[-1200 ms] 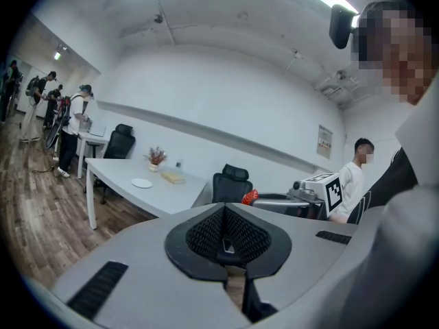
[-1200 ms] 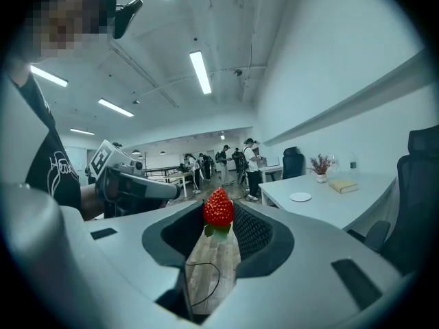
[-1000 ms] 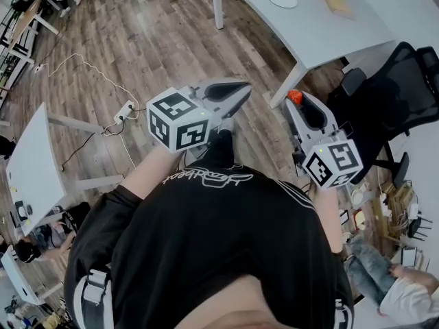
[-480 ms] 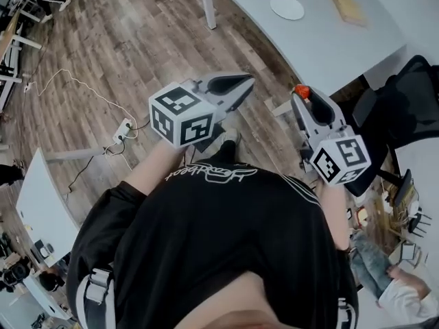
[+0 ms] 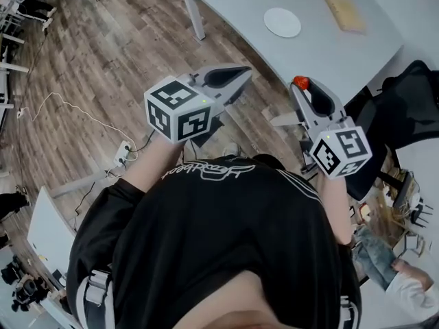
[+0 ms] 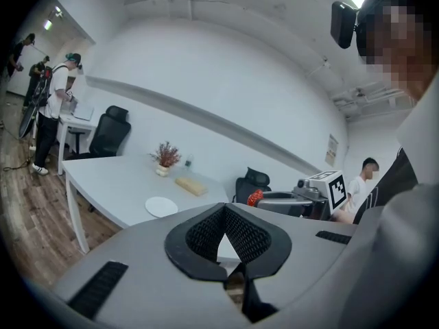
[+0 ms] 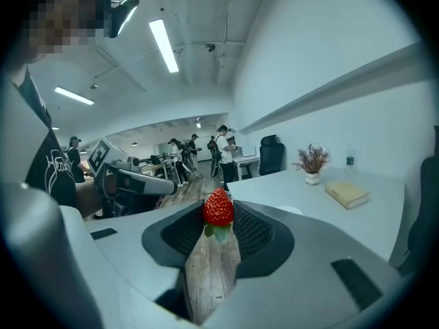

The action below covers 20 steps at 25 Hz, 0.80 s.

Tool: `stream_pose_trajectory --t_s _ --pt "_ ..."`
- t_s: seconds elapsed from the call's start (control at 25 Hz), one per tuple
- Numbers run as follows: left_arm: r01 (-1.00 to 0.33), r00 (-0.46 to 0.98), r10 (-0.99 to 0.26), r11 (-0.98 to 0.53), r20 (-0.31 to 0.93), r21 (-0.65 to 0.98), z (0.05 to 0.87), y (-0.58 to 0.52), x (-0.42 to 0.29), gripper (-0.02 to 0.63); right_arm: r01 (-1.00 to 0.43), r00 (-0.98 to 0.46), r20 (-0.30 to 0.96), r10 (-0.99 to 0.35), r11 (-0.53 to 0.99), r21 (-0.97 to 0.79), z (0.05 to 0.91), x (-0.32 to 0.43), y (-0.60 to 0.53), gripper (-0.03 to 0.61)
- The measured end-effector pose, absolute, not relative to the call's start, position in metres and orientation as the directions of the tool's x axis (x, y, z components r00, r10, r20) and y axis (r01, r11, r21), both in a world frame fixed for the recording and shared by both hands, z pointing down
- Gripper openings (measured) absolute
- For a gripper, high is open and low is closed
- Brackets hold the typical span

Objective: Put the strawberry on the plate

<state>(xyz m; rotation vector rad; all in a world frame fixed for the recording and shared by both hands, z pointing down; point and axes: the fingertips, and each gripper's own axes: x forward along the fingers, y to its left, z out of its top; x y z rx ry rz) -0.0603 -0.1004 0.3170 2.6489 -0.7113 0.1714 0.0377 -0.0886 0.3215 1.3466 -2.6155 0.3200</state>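
A red strawberry (image 7: 218, 208) with green leaves sits pinched between the pads of my right gripper (image 7: 218, 214), which is shut on it. From the head view the strawberry (image 5: 300, 82) shows at the tip of the right gripper (image 5: 302, 88), held in the air just short of the grey table (image 5: 322, 53). The white plate (image 5: 282, 22) lies bare on that table, ahead of both grippers; it also shows as plate (image 6: 161, 206) and partly as plate (image 7: 289, 210). My left gripper (image 5: 236, 78) hovers over the wooden floor with its jaws closed and nothing between them (image 6: 223, 210).
A tan book (image 5: 345, 10) lies on the table beyond the plate, with a small potted plant (image 6: 164, 157) farther back. A black office chair (image 5: 411, 108) stands at the right, a table leg (image 5: 192, 12) ahead on the left. A power strip (image 5: 123, 155) lies on the floor. People stand in the background.
The table and plate have drawn nearer and lower in the head view. Both grippers have come up to the table's edge, the right one still carrying the strawberry.
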Motion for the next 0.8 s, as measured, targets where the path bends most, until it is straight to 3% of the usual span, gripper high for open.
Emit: stream_pose_trajectory --t_s 0.8 --pt "-0.499 0.864 -0.412 -0.772 0.288 0.394 0.353 -0.244 -0.007 0.008 -0.823 -0.564 0.284 -0.775 0.554 -0.123 0.345 0.085 -0.24 0.127"
